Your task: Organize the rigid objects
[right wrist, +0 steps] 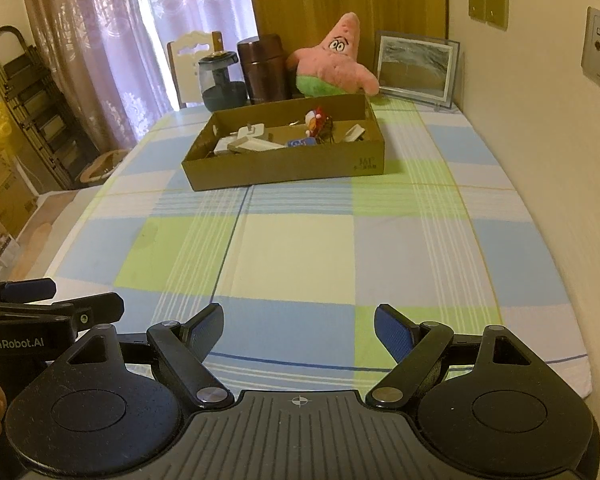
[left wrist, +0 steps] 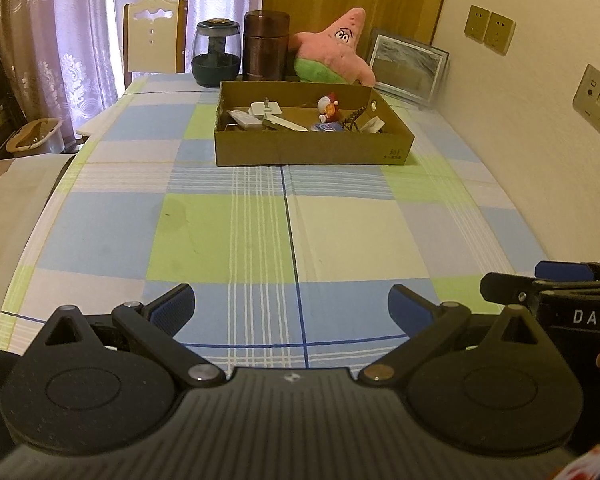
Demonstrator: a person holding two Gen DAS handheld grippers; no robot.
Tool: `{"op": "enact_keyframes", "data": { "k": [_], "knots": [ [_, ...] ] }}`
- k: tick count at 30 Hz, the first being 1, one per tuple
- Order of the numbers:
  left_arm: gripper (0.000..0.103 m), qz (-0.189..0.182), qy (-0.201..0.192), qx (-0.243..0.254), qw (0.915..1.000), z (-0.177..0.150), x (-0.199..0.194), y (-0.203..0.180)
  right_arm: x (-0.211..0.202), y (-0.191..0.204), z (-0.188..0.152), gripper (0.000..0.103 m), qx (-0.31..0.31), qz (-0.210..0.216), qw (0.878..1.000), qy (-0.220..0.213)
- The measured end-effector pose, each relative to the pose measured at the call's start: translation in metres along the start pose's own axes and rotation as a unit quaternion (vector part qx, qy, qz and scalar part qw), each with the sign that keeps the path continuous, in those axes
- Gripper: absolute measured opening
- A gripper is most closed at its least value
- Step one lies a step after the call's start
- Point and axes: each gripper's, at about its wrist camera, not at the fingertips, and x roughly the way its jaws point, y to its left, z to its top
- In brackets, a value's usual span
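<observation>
A shallow cardboard box [left wrist: 312, 148] [right wrist: 292, 168] stands far across the checked tablecloth [left wrist: 228, 236] [right wrist: 300, 252]. Inside lie several small items: a white charger [left wrist: 265, 110] [right wrist: 251, 133], a small red and white figurine [left wrist: 327, 106] [right wrist: 314, 119], a blue packet [left wrist: 328, 128] [right wrist: 301, 142] and white flat pieces. My left gripper [left wrist: 291, 304] hovers open over the near table edge, nothing between its blue pads. My right gripper [right wrist: 299, 326] is open and empty too, close beside the left one. Each gripper shows at the edge of the other's view.
Behind the box stand a dark glass jar [left wrist: 216, 54] [right wrist: 220, 80], a brown canister [left wrist: 265, 46] [right wrist: 263, 68], a pink star plush [left wrist: 336, 50] [right wrist: 334, 60] and a framed picture [left wrist: 408, 66] [right wrist: 416, 66]. A chair [left wrist: 156, 38] is at the far end. The wall [right wrist: 540, 140] runs along the right.
</observation>
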Motion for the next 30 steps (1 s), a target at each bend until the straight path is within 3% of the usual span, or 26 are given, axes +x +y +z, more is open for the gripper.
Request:
{"op": "enact_keyframes", "data": {
  "k": [30],
  "knots": [
    [0.102,-0.002,0.004,0.002,1.0,-0.0027,0.0026,-0.002,0.0018,-0.0017,-0.0016,0.08,0.004,0.0,1.0,0.004]
  ]
}}
